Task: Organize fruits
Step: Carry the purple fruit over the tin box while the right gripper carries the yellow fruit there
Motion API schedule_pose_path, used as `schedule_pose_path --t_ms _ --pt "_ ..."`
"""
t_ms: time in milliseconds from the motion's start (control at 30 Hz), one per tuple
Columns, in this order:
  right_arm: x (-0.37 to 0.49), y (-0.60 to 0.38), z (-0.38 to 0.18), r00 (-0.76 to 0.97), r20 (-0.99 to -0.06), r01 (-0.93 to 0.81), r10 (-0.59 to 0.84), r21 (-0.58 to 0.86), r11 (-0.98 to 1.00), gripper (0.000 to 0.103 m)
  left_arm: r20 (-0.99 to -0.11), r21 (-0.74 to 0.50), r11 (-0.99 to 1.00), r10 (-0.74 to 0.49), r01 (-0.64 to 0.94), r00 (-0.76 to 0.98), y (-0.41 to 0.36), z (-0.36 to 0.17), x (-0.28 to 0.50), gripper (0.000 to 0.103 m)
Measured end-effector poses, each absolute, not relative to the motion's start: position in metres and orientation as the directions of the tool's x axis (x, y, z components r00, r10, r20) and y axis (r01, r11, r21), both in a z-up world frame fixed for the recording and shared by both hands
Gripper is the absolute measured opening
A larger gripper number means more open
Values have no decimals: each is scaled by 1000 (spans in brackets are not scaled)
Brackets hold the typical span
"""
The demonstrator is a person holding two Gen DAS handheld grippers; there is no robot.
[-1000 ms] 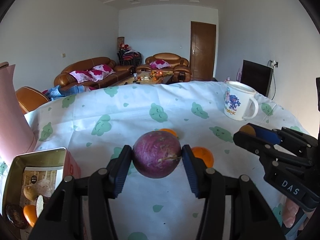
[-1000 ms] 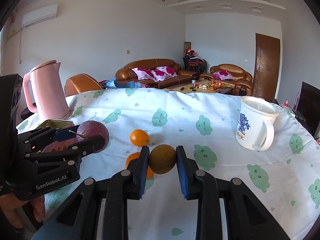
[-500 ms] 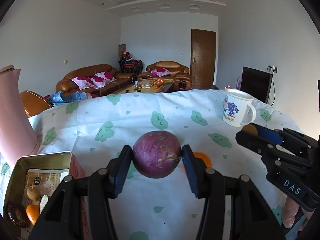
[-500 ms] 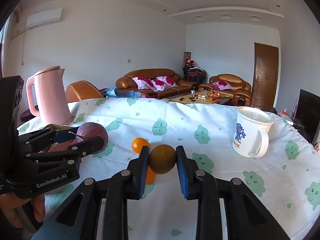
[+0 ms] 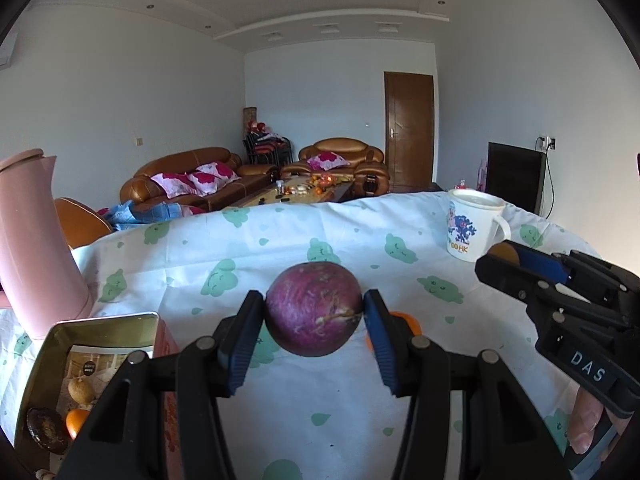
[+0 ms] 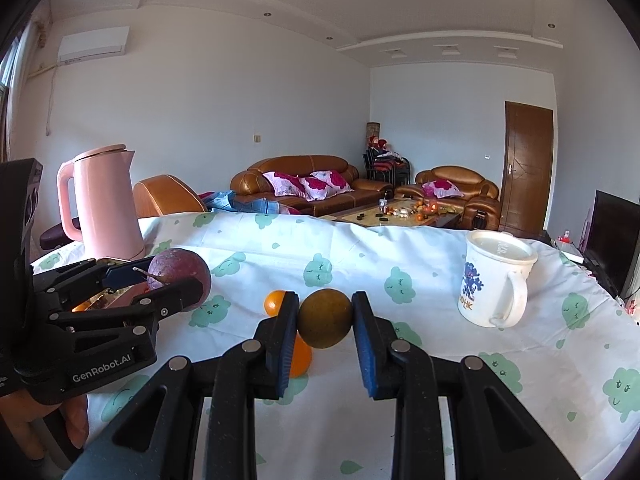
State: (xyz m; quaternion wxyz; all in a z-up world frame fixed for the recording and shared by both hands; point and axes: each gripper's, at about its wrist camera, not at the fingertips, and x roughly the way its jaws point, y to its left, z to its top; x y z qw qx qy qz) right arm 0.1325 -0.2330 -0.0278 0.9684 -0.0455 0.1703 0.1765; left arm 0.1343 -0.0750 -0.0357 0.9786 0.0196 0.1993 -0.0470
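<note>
My left gripper (image 5: pixel 314 310) is shut on a purple passion fruit (image 5: pixel 314 308) and holds it above the table; the fruit also shows in the right wrist view (image 6: pixel 180 278). My right gripper (image 6: pixel 325 318) is shut on a brownish-green round fruit (image 6: pixel 325 317), also held above the table. Two oranges lie on the tablecloth below, one (image 6: pixel 274 303) farther back and one (image 6: pixel 301 356) partly behind my right finger. An open tin box (image 5: pixel 80 364) at the lower left of the left wrist view holds a brown fruit (image 5: pixel 81 390), an orange (image 5: pixel 77 420) and a dark fruit (image 5: pixel 47 434).
A pink kettle (image 6: pixel 104 204) stands at the table's back left, beside the tin. A white printed mug (image 6: pixel 494 280) stands at the right. The table carries a white cloth with green prints (image 6: pixel 440 264). Sofas and a coffee table lie beyond.
Both grippers have risen with their fruits, so the table sits lower in both views. Both grips are unchanged.
</note>
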Motion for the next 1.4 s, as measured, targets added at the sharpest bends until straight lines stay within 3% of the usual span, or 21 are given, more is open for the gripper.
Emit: schedule_pose_path --t_ms 367,1400 --pt "124 -232 -26 885 -316 -371 341 -39 928 29 -364 28 997 -62 77 930 -75 -33 125 53" --pt "114 -206 -27 856 -346 -428 383 -59 902 29 -396 -22 998 -67 63 916 -53 -38 104 53"
